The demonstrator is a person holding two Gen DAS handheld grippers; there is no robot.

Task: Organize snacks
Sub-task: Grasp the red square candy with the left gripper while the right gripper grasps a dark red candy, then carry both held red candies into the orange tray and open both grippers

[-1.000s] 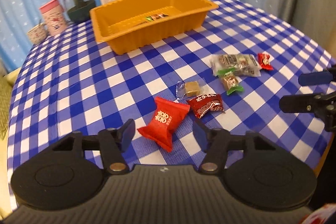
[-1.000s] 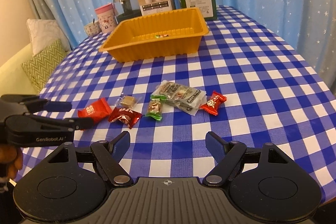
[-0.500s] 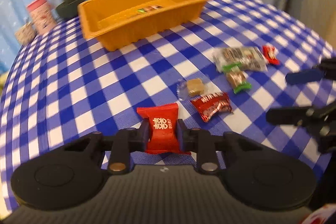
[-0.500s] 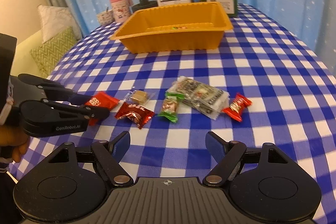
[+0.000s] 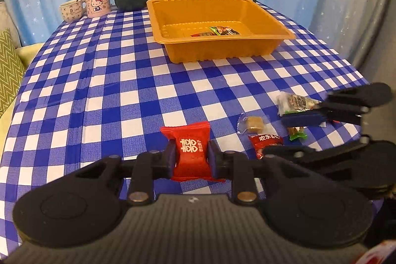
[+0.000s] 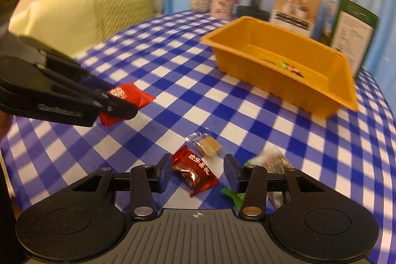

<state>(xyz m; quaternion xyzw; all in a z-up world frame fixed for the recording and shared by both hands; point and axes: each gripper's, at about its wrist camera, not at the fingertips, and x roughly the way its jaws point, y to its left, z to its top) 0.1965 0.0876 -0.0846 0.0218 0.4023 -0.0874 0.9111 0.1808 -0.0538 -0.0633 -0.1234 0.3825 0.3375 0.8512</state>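
The left tool squeezes a red candy bag just above the checked tabletop. The right tool has been closing around a dark red candy but its sides do not touch it yet. The orange tray sits far back.

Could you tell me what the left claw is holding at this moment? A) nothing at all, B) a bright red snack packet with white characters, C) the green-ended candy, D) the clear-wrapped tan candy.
B: in the left wrist view the left claw is shut with both pads pressed against the sides of the bright red snack packet.
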